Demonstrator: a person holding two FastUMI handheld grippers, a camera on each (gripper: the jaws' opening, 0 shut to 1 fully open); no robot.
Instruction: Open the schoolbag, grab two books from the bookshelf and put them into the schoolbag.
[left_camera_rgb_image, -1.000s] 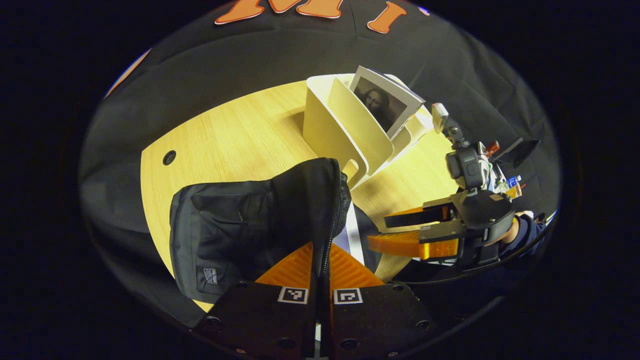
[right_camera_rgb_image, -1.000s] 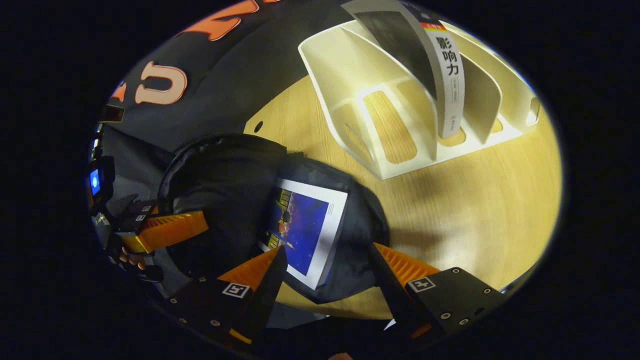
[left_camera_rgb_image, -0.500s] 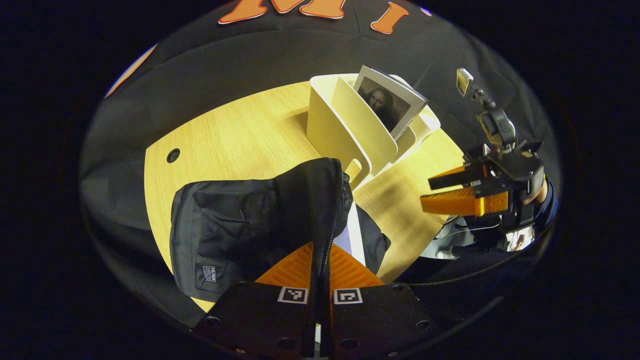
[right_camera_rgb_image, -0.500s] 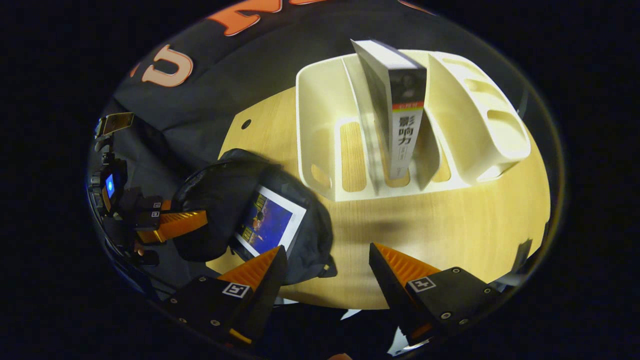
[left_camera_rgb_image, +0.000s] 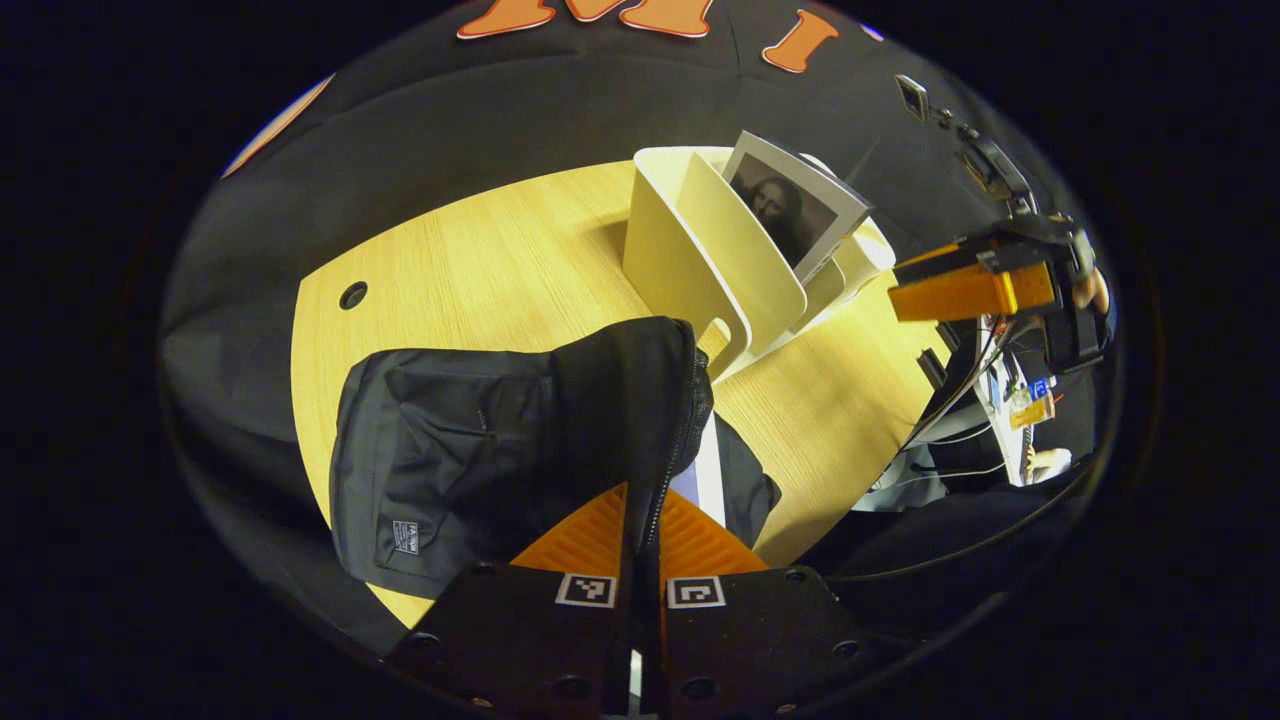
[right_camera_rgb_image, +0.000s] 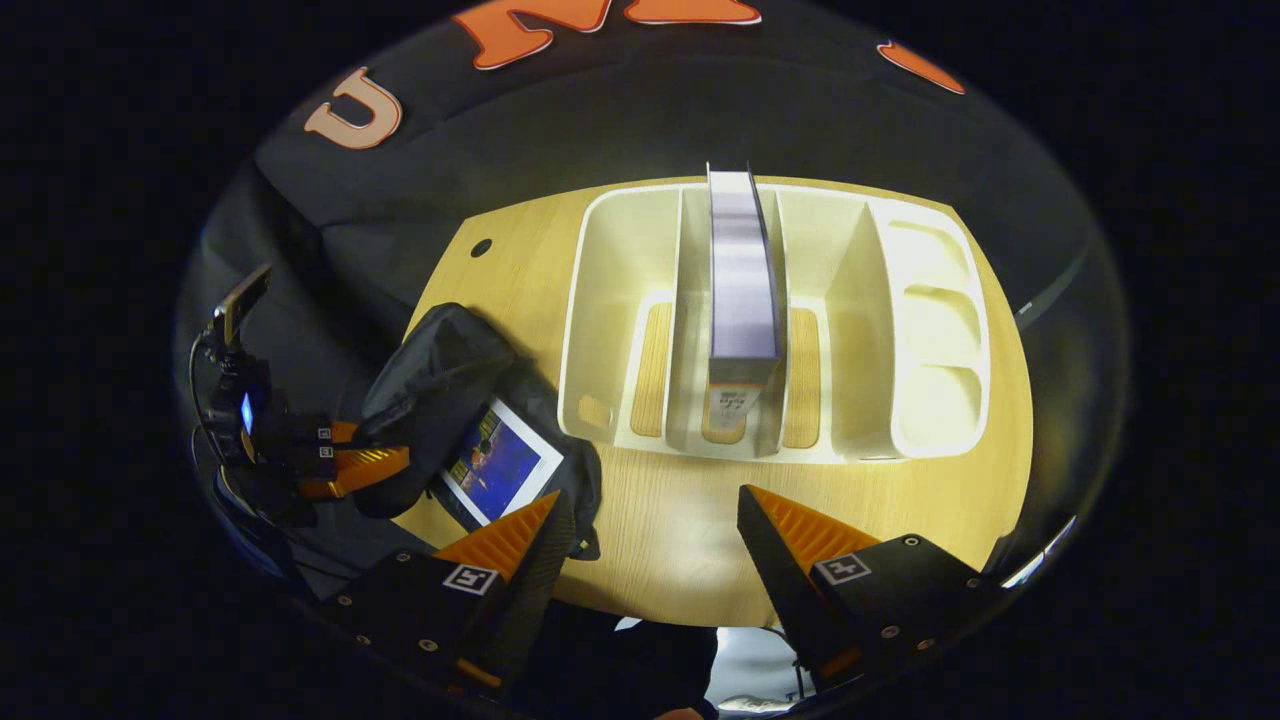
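A black schoolbag (left_camera_rgb_image: 470, 450) lies on the wooden table, its flap lifted. My left gripper (left_camera_rgb_image: 641, 510) is shut on the flap's zipper edge (left_camera_rgb_image: 670, 430) and holds it up. Inside the bag lies a book with a blue cover (right_camera_rgb_image: 495, 465). A second book (right_camera_rgb_image: 740, 290) stands upright in the middle slot of the cream bookshelf (right_camera_rgb_image: 930, 350); its portrait cover (left_camera_rgb_image: 785, 205) faces the left gripper view. My right gripper (right_camera_rgb_image: 650, 510) hangs open above the table's near edge, in front of the shelf and apart from the book. It also appears raised at right as the right gripper (left_camera_rgb_image: 965, 285).
The table (left_camera_rgb_image: 480, 270) has a round cable hole (left_camera_rgb_image: 352, 295) near its far left edge. Cables and small gear (left_camera_rgb_image: 1010, 390) lie off the table at right. A hand (left_camera_rgb_image: 1090, 290) grips the right gripper. The shelf's outer slots hold nothing.
My right gripper has risen and drawn back from the bag, swinging to face the bookshelf from above. The left gripper has kept its hold on the flap.
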